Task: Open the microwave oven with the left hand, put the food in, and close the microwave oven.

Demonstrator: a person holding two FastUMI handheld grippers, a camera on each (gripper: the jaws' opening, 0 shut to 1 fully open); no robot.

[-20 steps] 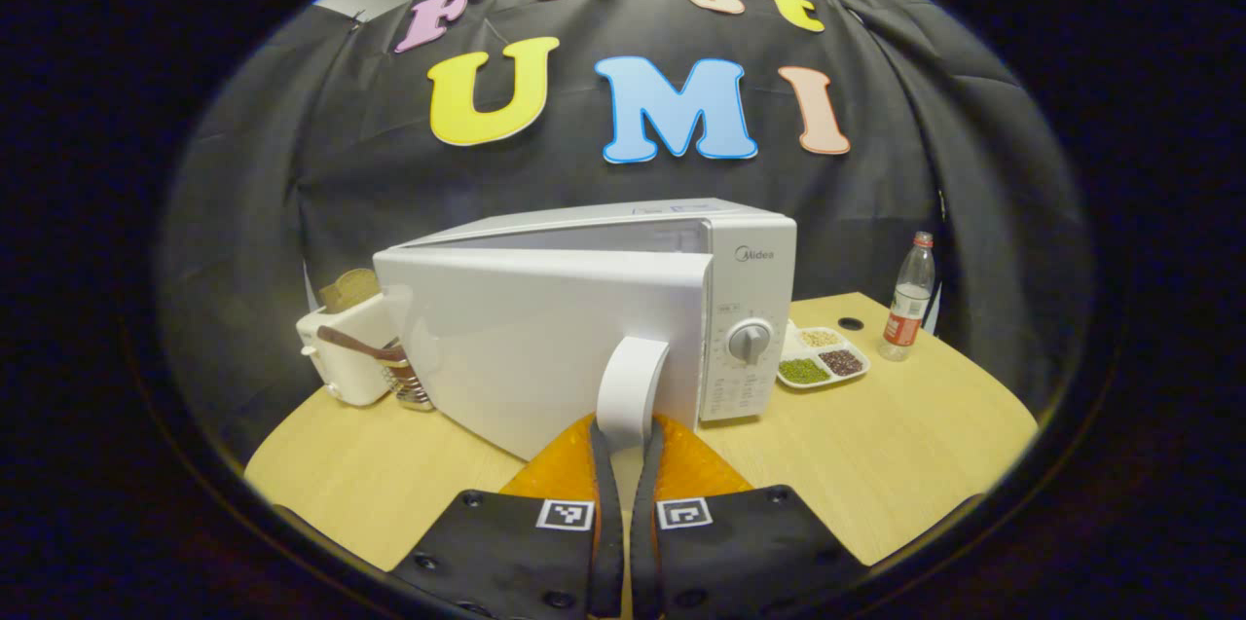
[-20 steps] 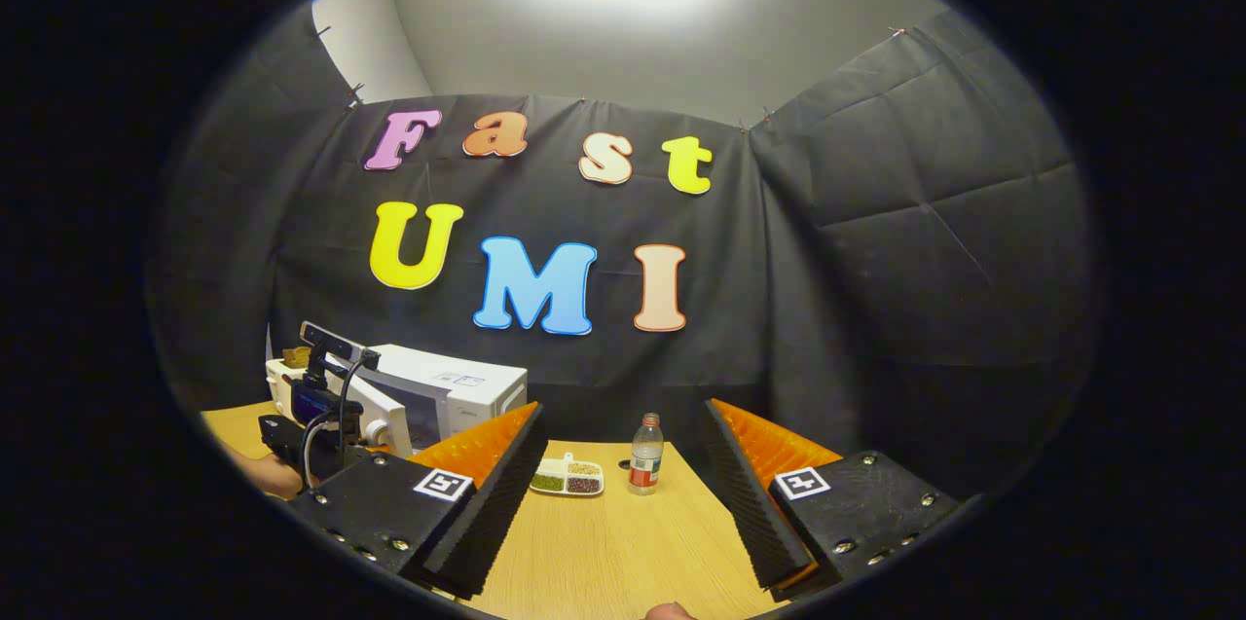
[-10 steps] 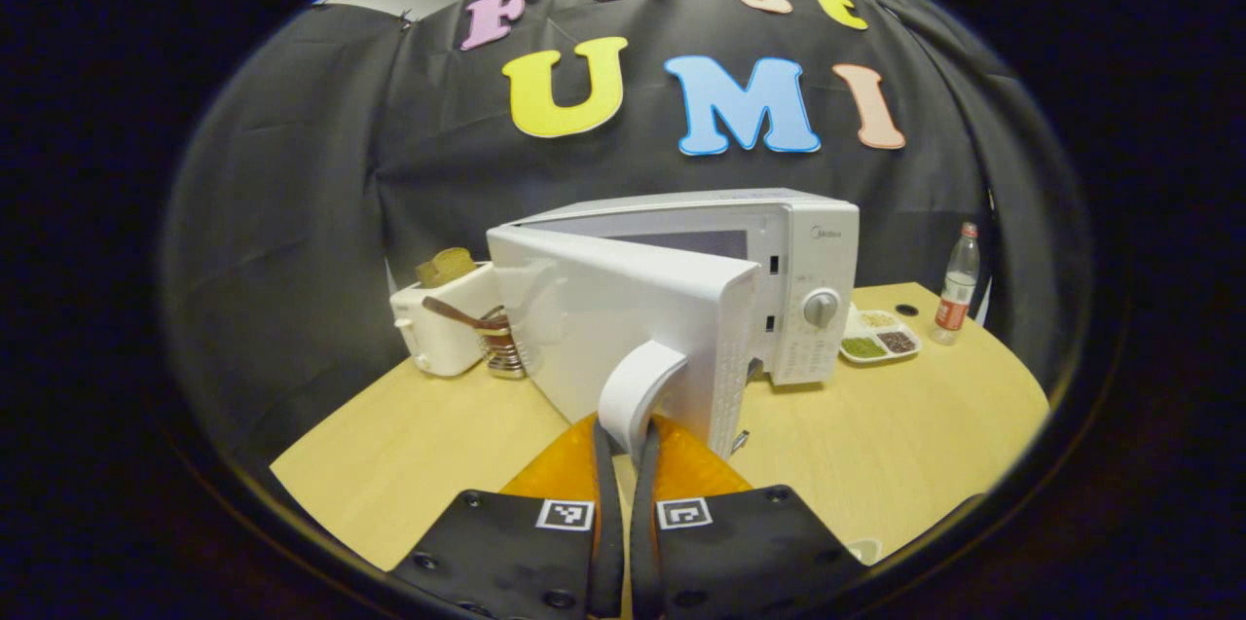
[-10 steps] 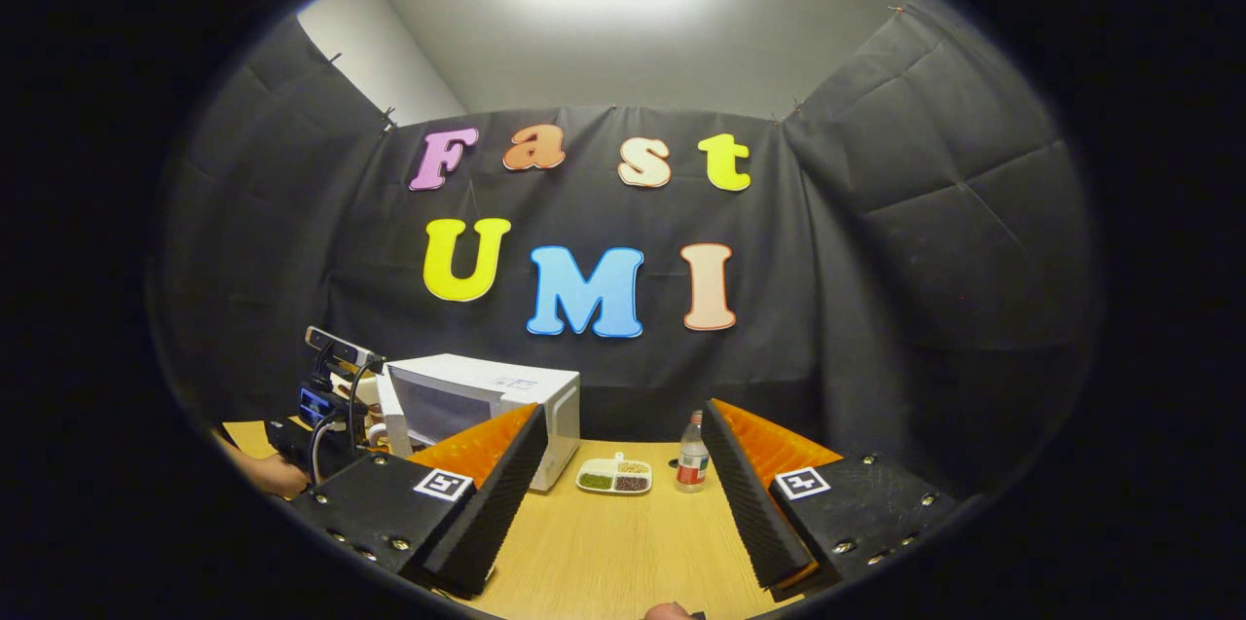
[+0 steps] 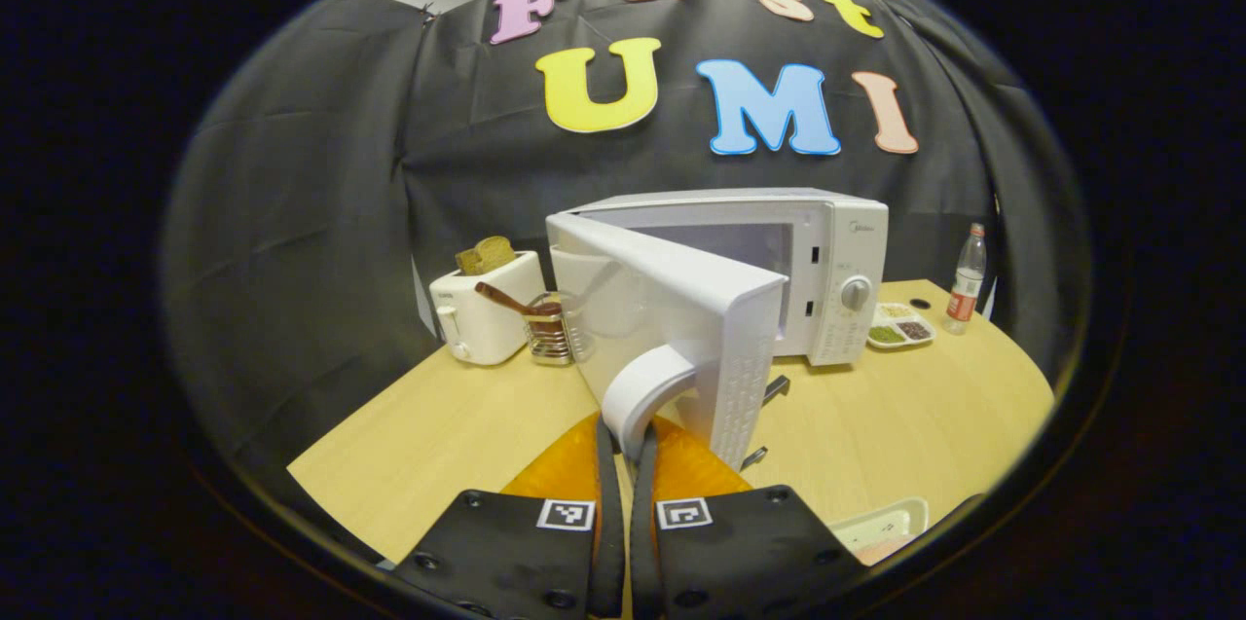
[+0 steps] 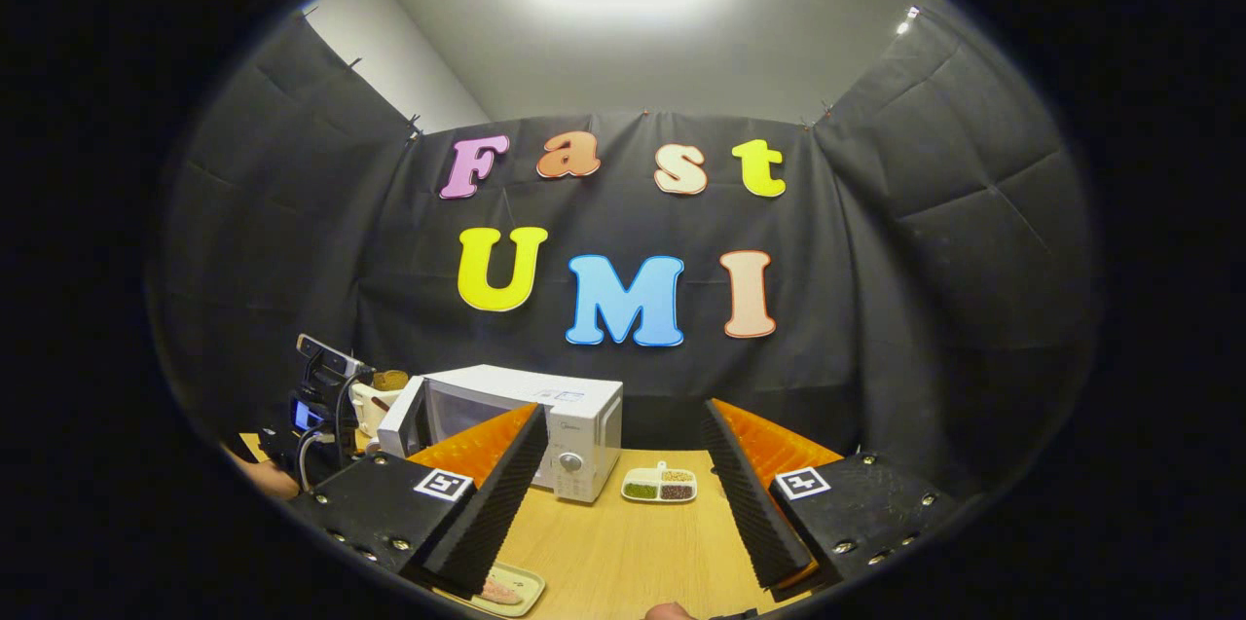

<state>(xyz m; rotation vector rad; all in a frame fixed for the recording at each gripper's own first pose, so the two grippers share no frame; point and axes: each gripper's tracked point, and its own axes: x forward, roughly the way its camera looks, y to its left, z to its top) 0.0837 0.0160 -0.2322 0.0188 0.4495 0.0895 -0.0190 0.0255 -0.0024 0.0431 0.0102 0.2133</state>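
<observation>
White microwave [image 5: 740, 250] one, door [image 5: 681, 328] ajar; left tongs [image 5: 623, 464] clamping handle [image 5: 642, 386].

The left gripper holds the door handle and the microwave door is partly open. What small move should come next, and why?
Probably pull the door handle a little further out. The left gripper is shut on it, yet the microwave door stands only partly swung, covering much of the opening. The right gripper waits open above the food tray, which needs a wider gap.
</observation>
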